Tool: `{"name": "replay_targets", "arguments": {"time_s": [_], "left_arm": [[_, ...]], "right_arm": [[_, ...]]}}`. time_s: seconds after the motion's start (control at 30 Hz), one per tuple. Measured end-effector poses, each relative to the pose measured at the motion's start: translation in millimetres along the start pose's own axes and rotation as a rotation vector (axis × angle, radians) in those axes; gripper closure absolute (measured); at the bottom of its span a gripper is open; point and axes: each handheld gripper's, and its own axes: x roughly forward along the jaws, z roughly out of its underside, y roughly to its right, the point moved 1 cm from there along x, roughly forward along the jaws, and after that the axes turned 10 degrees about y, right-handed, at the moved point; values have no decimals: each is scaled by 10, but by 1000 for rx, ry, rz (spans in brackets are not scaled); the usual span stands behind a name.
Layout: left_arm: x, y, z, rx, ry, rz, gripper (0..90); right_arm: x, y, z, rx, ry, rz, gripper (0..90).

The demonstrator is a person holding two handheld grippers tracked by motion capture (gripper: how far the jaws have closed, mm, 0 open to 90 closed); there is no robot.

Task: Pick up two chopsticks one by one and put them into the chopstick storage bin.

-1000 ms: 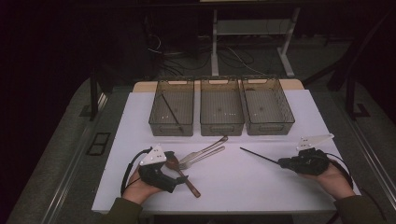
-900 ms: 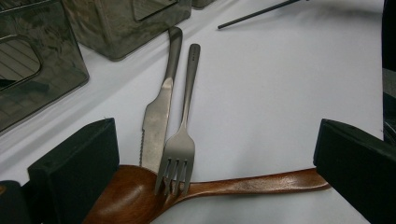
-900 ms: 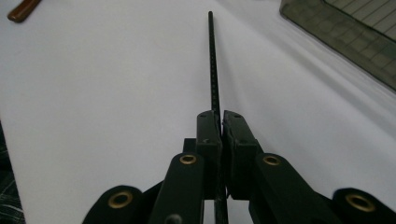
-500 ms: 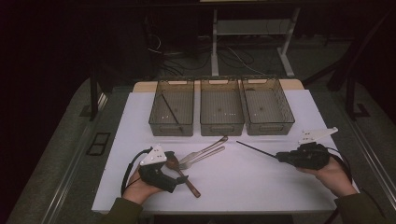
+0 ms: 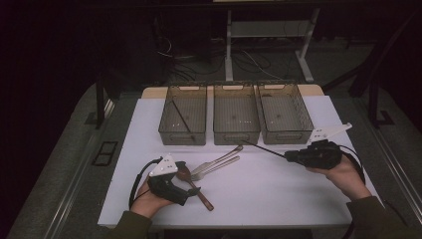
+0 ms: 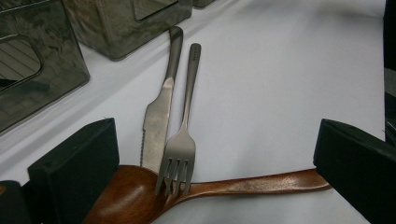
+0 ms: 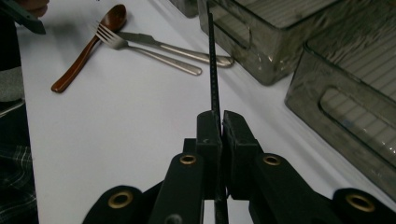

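Nearest the person, at about seven o'clock on the tabletop (image 5: 278, 199), the left tool (image 5: 191, 191) rests with its jaws spread wide on either side of a wooden spoon (image 6: 196, 191); a fork (image 6: 180, 151) lies with its tines on the spoon's bowl and a knife (image 6: 159, 112) lies just beside the fork. At about four o'clock the right tool (image 5: 288, 158) has its jaws pressed together on the near end of a thin black chopstick (image 7: 213, 60), which is held off the surface with its free tip aimed toward eleven o'clock. Farther off, at twelve o'clock, three clear bins (image 5: 236, 114) stand side by side; the leftmost bin (image 5: 184, 117) already holds another dark stick (image 5: 181, 118) lying slantwise. The step in hand looks like carrying the chopstick to that bin. The next move calls for raising the tip over the bin's rim, then parting the jaws.
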Motion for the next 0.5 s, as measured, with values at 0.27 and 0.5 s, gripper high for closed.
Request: {"name": "replay_targets", "arguments": {"time_s": [0.27, 0.5], "left_arm": [[-4, -2, -2, 1, 1, 1, 0], [-5, -4, -1, -2, 2, 0, 0]], "right_arm": [[158, 21, -159, 5, 16, -23, 849], [314, 48, -291, 17, 19, -32, 849]]}}
